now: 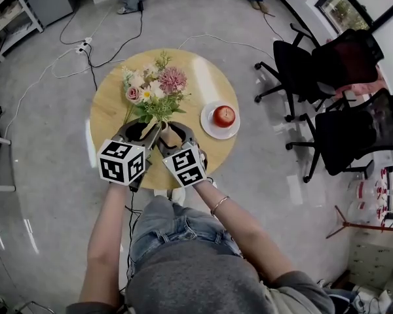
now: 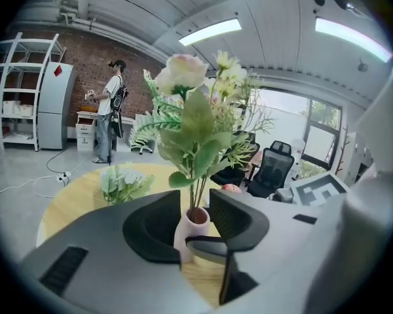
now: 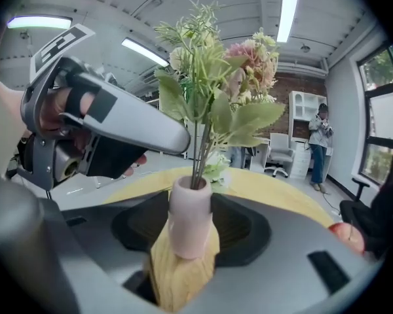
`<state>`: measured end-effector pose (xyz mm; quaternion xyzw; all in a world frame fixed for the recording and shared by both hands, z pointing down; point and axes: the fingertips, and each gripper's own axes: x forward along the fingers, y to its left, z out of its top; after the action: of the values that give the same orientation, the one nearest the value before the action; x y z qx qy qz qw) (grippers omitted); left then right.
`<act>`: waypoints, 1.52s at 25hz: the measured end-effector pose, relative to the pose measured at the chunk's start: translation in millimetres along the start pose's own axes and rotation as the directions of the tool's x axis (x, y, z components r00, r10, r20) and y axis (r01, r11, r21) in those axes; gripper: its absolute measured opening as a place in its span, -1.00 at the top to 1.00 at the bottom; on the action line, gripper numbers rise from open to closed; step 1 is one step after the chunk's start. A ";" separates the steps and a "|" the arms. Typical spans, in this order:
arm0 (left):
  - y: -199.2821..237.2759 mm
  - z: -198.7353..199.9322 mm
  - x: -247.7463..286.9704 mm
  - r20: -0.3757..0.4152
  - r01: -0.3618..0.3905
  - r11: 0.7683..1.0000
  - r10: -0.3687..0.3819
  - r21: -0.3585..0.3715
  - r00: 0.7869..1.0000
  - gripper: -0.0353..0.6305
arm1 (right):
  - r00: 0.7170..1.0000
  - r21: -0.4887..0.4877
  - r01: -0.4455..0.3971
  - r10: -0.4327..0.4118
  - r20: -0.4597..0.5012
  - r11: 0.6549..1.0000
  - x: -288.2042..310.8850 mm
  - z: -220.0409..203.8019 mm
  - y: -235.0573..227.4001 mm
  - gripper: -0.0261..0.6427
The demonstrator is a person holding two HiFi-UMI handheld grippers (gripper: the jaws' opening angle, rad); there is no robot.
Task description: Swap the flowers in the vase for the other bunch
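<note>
Closest in, the right gripper (image 3: pixel 190 231) has its jaws clamped on the small pale pink bottle-shaped vase (image 3: pixel 190 218), low on the body. My read is that it's there purely as an anchor, so the vase doesn't tip or lift when the stems get handled. The left gripper (image 2: pixel 196 218) sits just beside it on the other side, jaws apart. The vase's neck and the thin green stems (image 2: pixel 198 193) stand in the gap, but neither pad presses on them. So nothing is actually gripped on that side right now. It's placed where it could close on the stems just above the mouth, which would make sense for pulling a bunch straight up. Whether this is the bunch that has to come out or the one that goes in, I can't tell.

The vase stands upright near the front edge of the round light-wood counter (image 1: pixel 111 110), mouth up. In it sits the mixed bouquet of pink and cream blooms with broad green leaves (image 1: pixel 154 90). It looks top-heavy for such a narrow vase — another reason to hold it.

Further back, the second bunch of pale white-green flowers (image 2: pixel 121 182) lies flat on the counter, well apart from the vase. Off to the right, a red apple (image 1: pixel 224 116) sits on a small white plate (image 1: pixel 208 128). Beyond the counter there are black office chairs (image 1: pixel 327 77) and a person (image 2: pixel 111 106) standing by the brick wall.
</note>
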<state>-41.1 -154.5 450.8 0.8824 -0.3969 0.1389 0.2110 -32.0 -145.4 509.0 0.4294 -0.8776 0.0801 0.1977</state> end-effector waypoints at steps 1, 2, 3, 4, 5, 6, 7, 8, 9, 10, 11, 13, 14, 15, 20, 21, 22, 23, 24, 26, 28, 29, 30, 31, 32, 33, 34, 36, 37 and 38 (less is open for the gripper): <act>0.9 -1.9 -1.9 0.003 -0.008 1.000 0.008 -0.005 1.000 0.47 | 1.000 -0.002 -0.002 0.002 -0.001 1.000 -0.2 -0.1 0.1 0.28; 2.2 -3.8 -4.0 0.008 -0.017 1.000 0.017 -0.010 1.000 0.47 | 1.000 -0.004 -0.003 0.003 -0.002 1.000 -0.3 -0.3 0.1 0.28; 3.8 -6.1 -6.3 0.013 -0.026 1.000 0.026 -0.016 1.000 0.47 | 1.000 -0.006 -0.005 0.005 -0.003 1.000 -0.2 -0.7 0.5 0.28; 5.9 -8.9 -8.9 0.018 -0.036 0.999 0.036 -0.022 0.999 0.48 | 1.000 -0.007 -0.006 0.006 -0.004 1.000 0.0 -1.4 1.4 0.28; 8.1 -12.1 -11.8 0.021 -0.046 0.999 0.046 -0.026 0.999 0.50 | 1.000 -0.008 -0.007 0.007 -0.005 1.000 0.4 -2.1 2.5 0.28; 10.6 -15.0 -14.8 0.025 -0.056 0.998 0.057 -0.031 0.998 0.51 | 1.000 -0.009 -0.008 0.008 -0.005 1.000 1.0 -2.7 3.5 0.28; 13.2 -17.1 -17.6 0.031 -0.067 0.997 0.068 -0.036 0.997 0.52 | 1.000 -0.011 -0.007 0.007 -0.005 1.000 1.5 -3.1 3.9 0.28; 15.8 -18.5 -20.3 0.040 -0.078 0.996 0.079 -0.043 0.996 0.53 | 1.000 -0.016 -0.006 0.006 -0.007 1.000 1.8 -3.2 3.7 0.28; 18.2 -19.2 -22.9 0.052 -0.089 0.995 0.092 -0.050 0.994 0.54 | 1.000 -0.022 -0.004 0.004 -0.009 1.000 1.6 -3.0 2.9 0.28; 20.0 -19.8 -25.5 0.062 -0.101 0.993 0.104 -0.057 0.993 0.55 | 1.000 -0.025 -0.004 0.004 -0.010 1.000 1.0 -2.4 2.2 0.28; 21.2 -20.9 -27.8 0.068 -0.111 0.992 0.116 -0.063 0.991 0.57 | 1.000 -0.025 -0.005 0.004 -0.010 1.000 -0.1 -2.1 1.7 0.28; 22.4 -24.6 -31.6 0.071 -0.127 0.989 0.133 -0.073 0.989 0.59 | 1.000 -0.027 -0.005 0.005 -0.015 1.000 -3.7 -3.5 1.0 0.28; 22.8 -26.7 -33.1 0.070 -0.133 0.988 0.138 -0.077 0.988 0.59 | 1.000 -0.031 -0.004 0.003 -0.019 1.000 -5.6 -4.9 0.5 0.28; 23.2 -28.5 -34.4 0.070 -0.138 0.987 0.143 -0.081 0.987 0.59 | 1.000 -0.033 -0.001 0.000 -0.022 0.999 -7.4 -6.5 0.0 0.28; 22.3 -33.8 -37.1 0.074 -0.150 0.985 0.157 -0.090 0.985 0.59 | 0.999 -0.001 0.005 -0.005 -0.036 1.000 -16.2 -21.6 -1.9 0.28; 21.4 -34.8 -37.1 0.076 -0.152 0.984 0.159 -0.090 0.984 0.60 | 0.999 0.010 0.004 -0.004 -0.036 1.000 -19.5 -24.0 -1.9 0.28; 20.2 -35.5 -37.0 0.077 -0.154 0.984 0.161 -0.091 0.984 0.61 | 0.999 0.019 0.004 -0.003 -0.036 1.000 -23.8 -25.9 -2.5 0.28; 18.7 -35.9 -36.9 0.078 -0.157 0.983 0.164 -0.092 0.983 0.62 | 0.999 0.028 0.003 -0.002 -0.036 1.000 -28.9 -27.5 -3.4 0.28; 17.4 -36.1 -36.7 0.078 -0.161 0.983 0.168 -0.092 0.983 0.63 | 0.999 0.037 0.002 -0.001 -0.036 0.999 -34.4 -29.0 -4.5 0.29; 16.0 -37.3 -36.8 0.077 -0.170 0.981 0.177 -0.090 0.981 0.68 | 1.000 0.051 0.006 -0.005 -0.031 0.999 -44.6 -31.9 -7.5 0.37; 15.7 -39.4 -38.3 0.076 -0.178 0.980 0.185 -0.092 0.980 0.72 | 1.000 0.072 0.014 -0.013 -0.019 0.997 -53.4 -33.0 -10.4 0.53; 15.2 -40.8 -39.8 0.076 -0.182 0.979 0.189 -0.095 0.979 0.74 | 1.000 0.084 0.017 -0.016 -0.011 0.996 -57.6 -32.8 -11.3 0.61; 14.5 -42.7 -41.7 0.076 -0.185 0.978 0.193 -0.098 0.978 0.76 | 1.000 0.095 0.020 -0.019 -0.006 0.995 -61.7 -32.5 -11.6 0.68; 13.7 -44.9 -43.6 0.075 -0.189 0.977 0.197 -0.101 0.978 0.77 | 1.000 0.103 0.024 -0.023 -0.002 0.994 -65.5 -32.4 -11.8 0.76; 13.0 -47.1 -45.5 0.074 -0.192 0.976 0.200 -0.104 0.977 0.78 | 1.000 0.107 0.028 -0.029 0.000 0.994 -68.5 -32.2 -11.9 0.81; 12.6 -48.8 -47.1 0.074 -0.194 0.975 0.202 -0.106 0.977 0.79 | 0.999 0.110 0.033 -0.034 0.003 0.993 -70.9 -31.5 -12.0 0.85; 12.0 -50.2 -48.9 0.073 -0.197 0.975 0.205 -0.106 0.976 0.80 | 0.999 0.111 0.037 -0.038 0.009 0.993 -73.0 -30.2 -11.6 0.86; 9.6 -53.7 -54.9 0.072 -0.203 0.974 0.211 -0.102 0.975 0.82 | 0.999 0.115 0.040 -0.043 0.022 0.993 -78.5 -27.5 -7.7 0.88; 7.8 -55.9 -59.0 0.072 -0.206 0.974 0.214 -0.099 0.974 0.82 | 0.999 0.116 0.041 -0.045 0.028 0.992 -81.8 -26.8 -4.5 0.89; 5.8 -57.9 -63.3 0.074 -0.208 0.973 0.216 -0.096 0.974 0.82 | 0.998 0.117 0.041 -0.045 0.032 0.992 -84.9 -26.3 -0.9 0.89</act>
<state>-91.0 -89.4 476.8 0.8300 -0.5030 0.1058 0.2164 23.0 -76.5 497.5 0.4602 -0.8653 0.1193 0.1589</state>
